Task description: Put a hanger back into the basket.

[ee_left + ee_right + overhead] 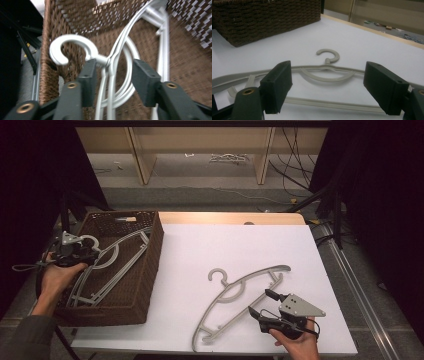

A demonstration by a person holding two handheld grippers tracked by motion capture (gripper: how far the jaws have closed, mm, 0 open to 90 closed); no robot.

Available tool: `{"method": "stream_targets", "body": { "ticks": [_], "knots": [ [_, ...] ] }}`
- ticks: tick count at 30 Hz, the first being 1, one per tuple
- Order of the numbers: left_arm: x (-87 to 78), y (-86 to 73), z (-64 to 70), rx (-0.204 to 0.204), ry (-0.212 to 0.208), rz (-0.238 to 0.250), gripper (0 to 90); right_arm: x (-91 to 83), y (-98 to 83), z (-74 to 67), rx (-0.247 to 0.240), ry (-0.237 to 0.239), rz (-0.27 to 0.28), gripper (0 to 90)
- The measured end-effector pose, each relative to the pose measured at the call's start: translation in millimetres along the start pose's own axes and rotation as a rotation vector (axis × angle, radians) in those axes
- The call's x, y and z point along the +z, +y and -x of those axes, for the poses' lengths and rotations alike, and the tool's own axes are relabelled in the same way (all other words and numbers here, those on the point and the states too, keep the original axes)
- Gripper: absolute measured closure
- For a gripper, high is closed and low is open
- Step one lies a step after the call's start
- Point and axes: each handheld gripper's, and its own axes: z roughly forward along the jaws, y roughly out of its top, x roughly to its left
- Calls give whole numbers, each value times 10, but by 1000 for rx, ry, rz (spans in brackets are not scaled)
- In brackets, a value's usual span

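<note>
Wicker basket (pixel 150 270) holds a grey hanger (pixel 112 265); left gripper (pixel 95 254) fingers stand open astride its neck. Right gripper (pixel 261 304) fingers gape, empty, beside the second hanger (pixel 240 292) on the counter (pixel 225 245).

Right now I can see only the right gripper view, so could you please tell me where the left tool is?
Observer: The left tool is over the left side of the woven basket, held by the person's left hand.
Operator: Thank you. Is anything inside that basket?
Observer: Yes, a grey hanger lies in it, with its hook near the basket's left wall.
Operator: Is the left tool gripping it?
Observer: No. The jaws stand apart, with the hanger's neck between them.
</note>
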Motion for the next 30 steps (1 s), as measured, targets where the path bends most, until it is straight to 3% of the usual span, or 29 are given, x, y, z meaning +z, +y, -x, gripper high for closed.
{"method": "stream_targets", "body": {
  "ticks": [4, 6, 14, 17, 23, 26, 30],
  "knots": [
    [-200, 103, 164, -56, -38, 94, 425, 16, -3, -6, -2, -2, 20, 239],
    [-281, 149, 264, -68, -42, 118, 394, 14, -3, -5, -1, -4, 20, 239],
    [-459, 232, 753, -62, -139, 227, 350, 10, 0, -3, -10, 1, 23, 239],
    [-471, 237, 897, -39, -147, 242, 330, 7, 3, -3, -6, 1, 24, 239],
    [-505, 189, 1211, -33, -228, 298, 285, 9, 2, -1, -9, 0, 26, 239],
    [-507, 200, 1325, 3, -251, 307, 257, 6, 0, -8, -4, 3, 18, 238],
    [-533, 180, 1441, -24, -294, 331, 254, 21, -2, -12, -2, 10, 38, 238]
  ]
}}
